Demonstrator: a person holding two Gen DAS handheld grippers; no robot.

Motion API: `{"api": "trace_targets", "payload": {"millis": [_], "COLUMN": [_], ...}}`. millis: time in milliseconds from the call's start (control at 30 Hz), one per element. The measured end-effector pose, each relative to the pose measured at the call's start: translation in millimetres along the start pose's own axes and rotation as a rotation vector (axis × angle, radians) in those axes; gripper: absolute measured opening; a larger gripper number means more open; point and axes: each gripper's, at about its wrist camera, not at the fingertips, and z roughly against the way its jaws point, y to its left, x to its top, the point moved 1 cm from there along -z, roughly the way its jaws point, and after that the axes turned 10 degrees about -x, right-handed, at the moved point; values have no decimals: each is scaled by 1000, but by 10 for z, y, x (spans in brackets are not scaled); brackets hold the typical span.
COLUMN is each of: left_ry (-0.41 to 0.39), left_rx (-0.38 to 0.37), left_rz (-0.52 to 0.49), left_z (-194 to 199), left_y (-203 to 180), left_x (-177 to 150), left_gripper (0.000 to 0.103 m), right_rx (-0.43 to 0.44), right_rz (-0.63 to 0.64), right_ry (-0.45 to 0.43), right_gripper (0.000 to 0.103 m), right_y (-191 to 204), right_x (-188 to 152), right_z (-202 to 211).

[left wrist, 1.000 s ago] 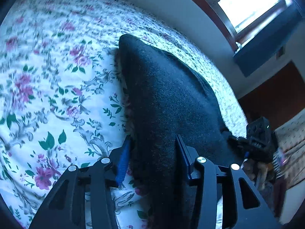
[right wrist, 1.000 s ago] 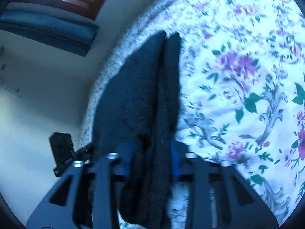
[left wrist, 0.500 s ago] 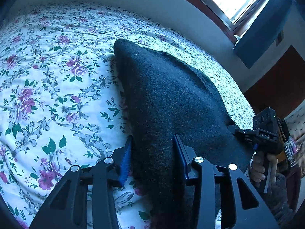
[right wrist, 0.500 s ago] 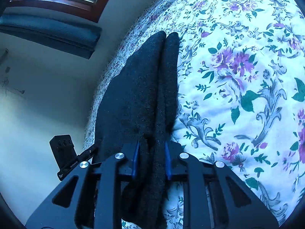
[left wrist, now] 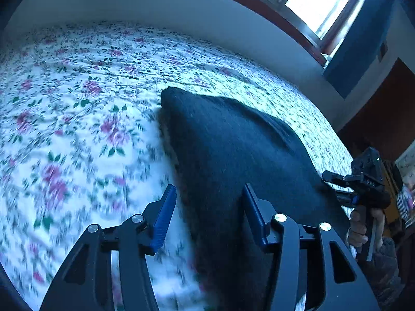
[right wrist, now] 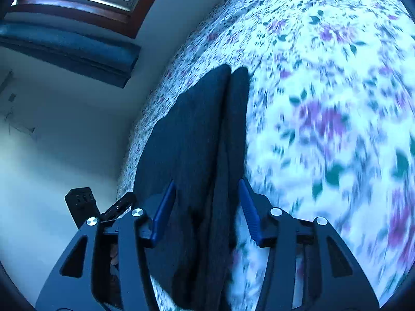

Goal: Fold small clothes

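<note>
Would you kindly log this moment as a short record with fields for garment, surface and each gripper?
garment: dark knit cloth, folded, lying on the bed
surface: floral bedspread
left gripper: fingers opening, cloth edge between them, left pad clear of it
right gripper: fingers opening, folded edge between them, pads apart from it
background: window, white wall

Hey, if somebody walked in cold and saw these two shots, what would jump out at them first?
A dark folded cloth lies across the flowered bedspread, black against white and purple. Both grippers are at its near edge: the left gripper and right gripper each have the cloth between their blue pads, and their jaws are opening. A bright window glows above the bed.
</note>
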Motion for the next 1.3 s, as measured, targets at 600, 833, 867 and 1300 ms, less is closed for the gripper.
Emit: {"api": "trace_targets", "payload": {"millis": [600,833,867,1300], "left_ry": [62,62,62,44], "left_rx": [-4,-10,-3,26], "left_rz": [49,43,31,0], "left_z": [-654,-737,-749,-356], "left_y": [302,336,324,100], "left_x": [556,620,622,293], "left_gripper": [53,37,36,42], "right_rx": [-52,-106,-102,-24], "right_rz": [23,60,54,68], "right_ry": [-25,1,4,40], "right_gripper": [49,20,18,53], "right_y": [219,233,220,252], "right_x": [951,1040,1044,539], "right_z": [-749,-936,-956,-568]}}
